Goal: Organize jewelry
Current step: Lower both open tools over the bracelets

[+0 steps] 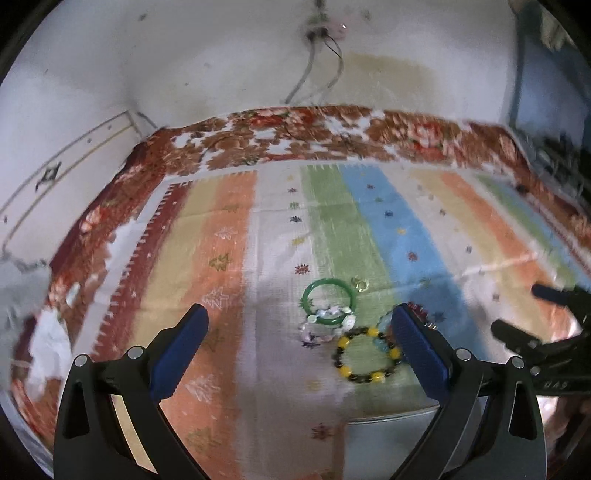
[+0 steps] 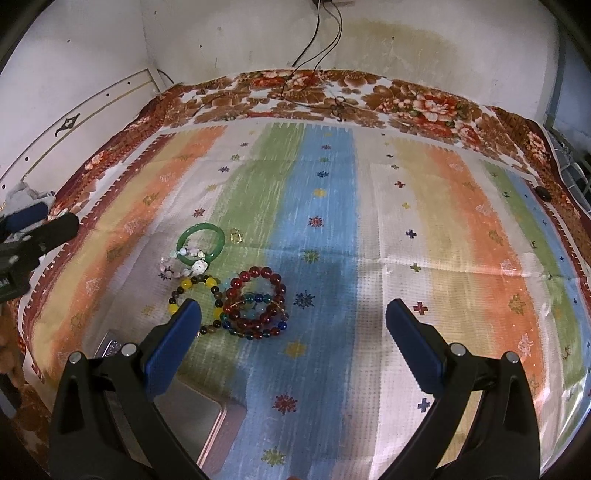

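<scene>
A pile of jewelry lies on the striped cloth. A green bangle [image 1: 329, 302] [image 2: 201, 243], a pale bead bracelet [image 1: 328, 321] [image 2: 183, 264] and a yellow-and-black bead bracelet [image 1: 365, 354] [image 2: 194, 295] lie together. A red bead bracelet [image 2: 258, 302] with blue beads lies beside them. A small gold piece [image 1: 361, 284] [image 2: 235, 236] lies past the bangle. My left gripper [image 1: 301, 321] is open and empty above the pile. My right gripper [image 2: 293, 314] is open and empty just right of the pile.
A grey metal box [image 1: 391, 439] [image 2: 195, 413] sits at the near edge of the cloth. The striped cloth [image 2: 443, 221] lies over a floral sheet [image 2: 424, 99] by a white wall. Cables [image 2: 321, 29] hang down the wall at the back.
</scene>
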`<state>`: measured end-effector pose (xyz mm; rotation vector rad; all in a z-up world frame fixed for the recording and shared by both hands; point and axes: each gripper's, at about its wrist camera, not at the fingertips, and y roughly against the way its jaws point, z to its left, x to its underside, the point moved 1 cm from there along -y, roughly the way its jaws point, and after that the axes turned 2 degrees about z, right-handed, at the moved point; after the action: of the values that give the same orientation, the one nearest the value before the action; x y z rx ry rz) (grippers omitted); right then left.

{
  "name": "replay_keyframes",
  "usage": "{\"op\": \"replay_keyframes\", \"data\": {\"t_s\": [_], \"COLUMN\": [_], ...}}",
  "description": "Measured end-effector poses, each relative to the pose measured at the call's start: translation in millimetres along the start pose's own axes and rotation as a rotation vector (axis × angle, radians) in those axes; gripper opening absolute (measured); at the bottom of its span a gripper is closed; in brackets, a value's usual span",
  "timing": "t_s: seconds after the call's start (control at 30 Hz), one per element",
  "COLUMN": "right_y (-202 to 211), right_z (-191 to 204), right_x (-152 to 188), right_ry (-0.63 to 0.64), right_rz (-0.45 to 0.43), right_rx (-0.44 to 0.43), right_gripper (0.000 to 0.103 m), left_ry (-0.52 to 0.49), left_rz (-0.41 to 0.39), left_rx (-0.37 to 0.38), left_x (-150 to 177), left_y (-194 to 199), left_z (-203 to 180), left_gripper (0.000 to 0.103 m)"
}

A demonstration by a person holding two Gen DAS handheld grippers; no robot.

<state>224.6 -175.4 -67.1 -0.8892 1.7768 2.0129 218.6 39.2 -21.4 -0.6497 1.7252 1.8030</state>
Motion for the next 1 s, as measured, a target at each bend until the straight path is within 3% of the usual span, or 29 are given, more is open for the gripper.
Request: {"op": "replay_keyframes", "data": {"t_s": [0.13, 0.53, 0.73, 0.87, 1.0], "right_y": [-8, -26, -42, -53, -60], "right_z": [2, 2, 5, 3, -2], "right_x": [-3, -8, -8, -8, -6], "right_ry": [0.015, 0.025, 0.051, 0.037, 0.000], "right_rz": [0.015, 0.079, 0.130, 0.178, 0.230], "right_rx": [0.007, -0.014, -0.002, -0.022, -0.062], "right_gripper": [0.098, 0.098, 0.098, 0.098, 0.098], "left_ry": [-0.043, 0.042, 0.007, 0.018, 0.030], "left_rz": [0.060, 0.168, 0.236, 0.298, 0.317], "left_rx": [-0.016, 0.035, 0.009, -0.049, -0.013], "left_x": [-2, -11, -8, -7, -7], "left_y": [-16, -55, -75, -89, -93], "left_z": [-5, 13, 10, 14, 17], "left_gripper": [0.098, 0.097, 0.098, 0.097, 0.098]}}
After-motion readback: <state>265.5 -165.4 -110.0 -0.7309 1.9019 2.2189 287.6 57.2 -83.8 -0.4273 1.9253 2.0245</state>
